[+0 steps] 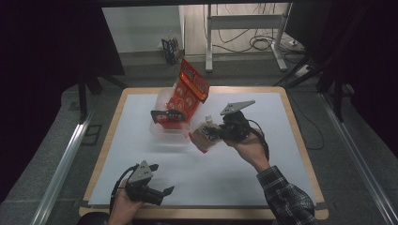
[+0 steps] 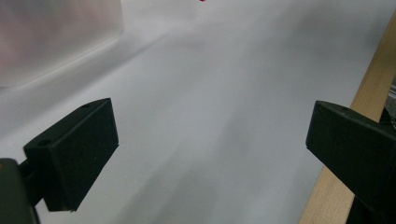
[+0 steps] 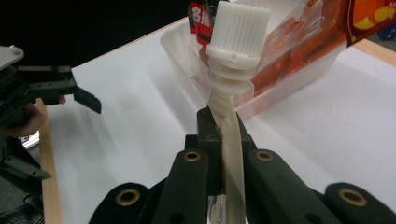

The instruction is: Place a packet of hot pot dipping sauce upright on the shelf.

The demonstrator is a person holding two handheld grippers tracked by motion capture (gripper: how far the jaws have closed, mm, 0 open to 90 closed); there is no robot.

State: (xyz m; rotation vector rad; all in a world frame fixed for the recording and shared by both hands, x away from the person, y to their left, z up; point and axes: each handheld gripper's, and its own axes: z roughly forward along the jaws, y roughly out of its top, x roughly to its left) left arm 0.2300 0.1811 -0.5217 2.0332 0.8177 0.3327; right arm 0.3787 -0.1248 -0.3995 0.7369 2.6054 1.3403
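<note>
A person works at a white-topped bench [image 1: 263, 164] with a tool in each hand. The right tool [image 1: 212, 133] is held above the middle of the bench, its jaws pressed together on a spouted pouch [image 1: 205, 136], pinching it just below its white ribbed cap [image 3: 238, 21]. The pouch hangs in the air just beside a clear bin [image 1: 164, 133]. A red snack bag [image 1: 187, 91] stands tilted in that bin. The left tool [image 1: 162, 190] sits low near the front edge of the bench, jaws spread wide with nothing between them.
</note>
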